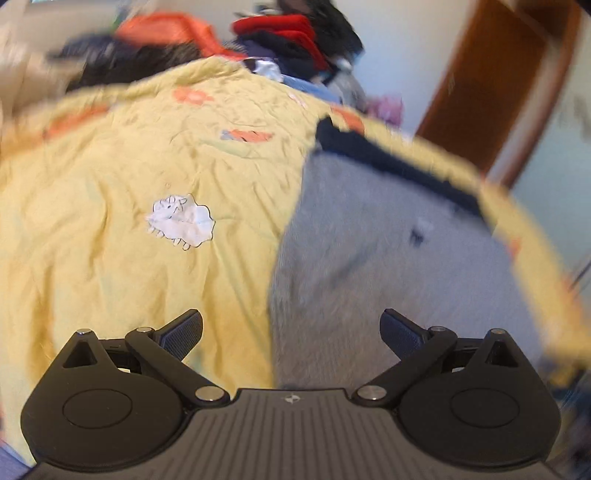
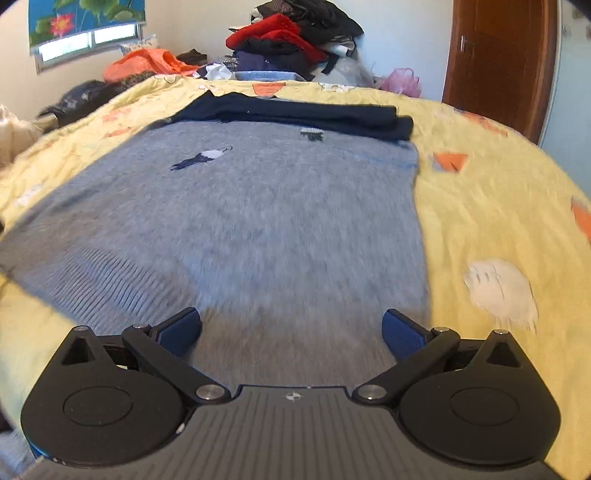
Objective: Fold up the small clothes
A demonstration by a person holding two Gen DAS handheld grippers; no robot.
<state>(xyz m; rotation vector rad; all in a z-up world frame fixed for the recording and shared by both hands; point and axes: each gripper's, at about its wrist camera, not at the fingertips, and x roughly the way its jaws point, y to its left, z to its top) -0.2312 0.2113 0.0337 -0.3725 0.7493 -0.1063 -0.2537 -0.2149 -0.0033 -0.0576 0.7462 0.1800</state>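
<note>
Grey knit sweater (image 2: pixel 258 221) is lying flat on our yellow quilt (image 2: pixel 498 206), navy sleeves (image 2: pixel 295 110) folded across its far end. We've got the right gripper (image 2: pixel 291 332) over the sweater's near hem, jaws wide apart and holding nothing. Left gripper (image 1: pixel 291 334) sits over the sweater's left edge (image 1: pixel 388 258), also spread wide and empty. Beyond the sweater there's a clothes pile (image 2: pixel 291 40).

A yellow bedspread (image 2: pixel 480 206) with orange and white patches covered the bed. Behind it lay a heap of red and dark clothes (image 2: pixel 291 40), an orange garment (image 2: pixel 144 62), a brown door (image 2: pixel 498 62) and a flowered curtain (image 2: pixel 85 14).
</note>
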